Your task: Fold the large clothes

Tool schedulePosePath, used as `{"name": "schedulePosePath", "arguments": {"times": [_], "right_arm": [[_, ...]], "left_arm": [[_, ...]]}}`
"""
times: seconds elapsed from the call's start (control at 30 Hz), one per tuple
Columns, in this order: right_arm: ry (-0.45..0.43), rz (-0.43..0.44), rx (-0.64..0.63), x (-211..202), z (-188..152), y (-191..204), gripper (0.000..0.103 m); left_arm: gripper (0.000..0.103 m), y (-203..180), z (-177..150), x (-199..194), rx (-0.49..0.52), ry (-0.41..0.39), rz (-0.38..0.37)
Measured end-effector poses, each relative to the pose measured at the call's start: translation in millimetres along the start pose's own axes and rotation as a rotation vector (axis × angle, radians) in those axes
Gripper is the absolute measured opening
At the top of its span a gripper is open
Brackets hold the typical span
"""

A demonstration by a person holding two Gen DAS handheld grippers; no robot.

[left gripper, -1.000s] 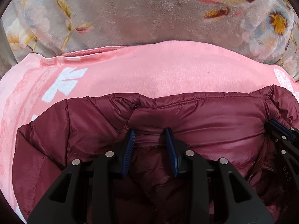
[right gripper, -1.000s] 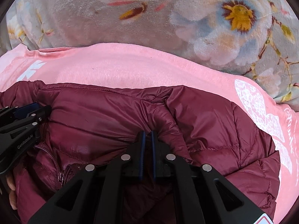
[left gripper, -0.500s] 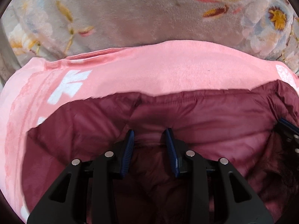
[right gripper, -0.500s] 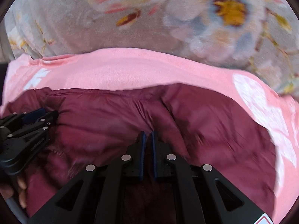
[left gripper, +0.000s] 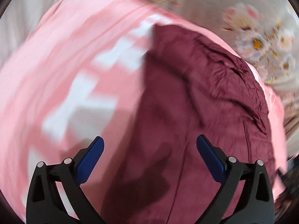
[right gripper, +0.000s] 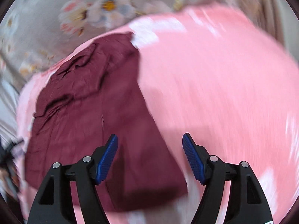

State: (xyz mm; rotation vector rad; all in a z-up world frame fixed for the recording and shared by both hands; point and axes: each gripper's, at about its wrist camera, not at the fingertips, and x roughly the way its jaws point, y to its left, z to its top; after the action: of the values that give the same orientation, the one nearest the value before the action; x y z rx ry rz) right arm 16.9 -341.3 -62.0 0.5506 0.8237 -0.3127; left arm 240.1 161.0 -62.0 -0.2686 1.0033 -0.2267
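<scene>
Maroon jacket [left gripper: 196, 102] lies folded, seemingly creased (blurred view).

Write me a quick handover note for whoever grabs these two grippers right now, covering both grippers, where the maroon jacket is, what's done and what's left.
Left gripper: jaws opening, nothing between the pads.
Right gripper: jaws opening, also holding nothing.
Maroon jacket: lies released on the pink blanket, which is spread over the floral cover. It looks folded over into a narrower bundle, though both views are blurred.
Done: at least one fold appears laid down.
Left: check the edges once the view steadies, then likely fold again and smooth it.
</scene>
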Motion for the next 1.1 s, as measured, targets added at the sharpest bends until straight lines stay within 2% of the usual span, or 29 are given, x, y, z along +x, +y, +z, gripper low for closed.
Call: {"name": "schedulePosePath", "arguments": {"times": [0.1,0.2,0.27,0.33,0.37,0.4,0.43,0.57,0.73,0.87,0.93,1.0,1.1], "right_arm": [[0.015,0.065,0.082,-2.0,-22.0,-11.4,0.070],[-0.007,0.045,0.060,-1.5,-29.7,1.2,0.071],[-0.016,0.038,0.057,0.1,-31.9,8.4,0.067],[-0.013,0.019,0.064,3.4,-30.7,14.9,0.025],[-0.009,0.032,0.069,2.5,-30.2,17.9,0.018],[-0.020,0.041,0.080,-3.3,-30.2,20.3,0.010],[-0.037,0.048,0.075,-12.2,-30.4,23.7,0.007],[-0.115,0.079,-0.022,-59.0,-41.7,35.5,0.004],[-0.162,0.075,-0.155,-135.5,-85.2,28.1,0.004],[-0.164,0.062,-0.162,-187.2,-124.0,1.7,0.004],[-0.176,0.070,-0.146,-209.3,-137.8,-9.5,0.004],[-0.212,0.086,-0.127,-232.4,-140.0,-14.7,0.004],[-0.306,0.113,-0.106,-256.1,-122.4,-12.9,0.004]], "left_arm": [[0.097,16.4,-27.7,-4.2,-0.079,0.032,-0.041],[0.096,13.0,-43.4,-8.4,-0.065,0.013,-0.033],[0.085,10.3,-46.8,-9.9,-0.059,0.006,-0.025],[0.048,4.9,-46.8,-9.1,-0.044,0.018,-0.006],[0.040,5.2,-49.0,-11.9,-0.045,0.019,0.000],[0.022,5.3,-49.6,-15.6,-0.048,0.023,-0.016],[0.011,4.5,-49.7,-19.8,-0.049,0.022,-0.029],[0.005,4.9,-59.0,-64.6,0.016,-0.021,-0.072],[0.005,12.8,-90.8,-136.5,0.105,-0.053,-0.117],[0.005,21.1,-121.6,-181.3,0.120,-0.041,-0.159],[0.005,19.1,-128.8,-208.1,0.111,-0.065,-0.201],[0.005,11.6,-127.9,-226.8,0.113,-0.104,-0.224],[0.005,-5.3,-113.8,-247.7,0.134,-0.179,-0.242]]}}
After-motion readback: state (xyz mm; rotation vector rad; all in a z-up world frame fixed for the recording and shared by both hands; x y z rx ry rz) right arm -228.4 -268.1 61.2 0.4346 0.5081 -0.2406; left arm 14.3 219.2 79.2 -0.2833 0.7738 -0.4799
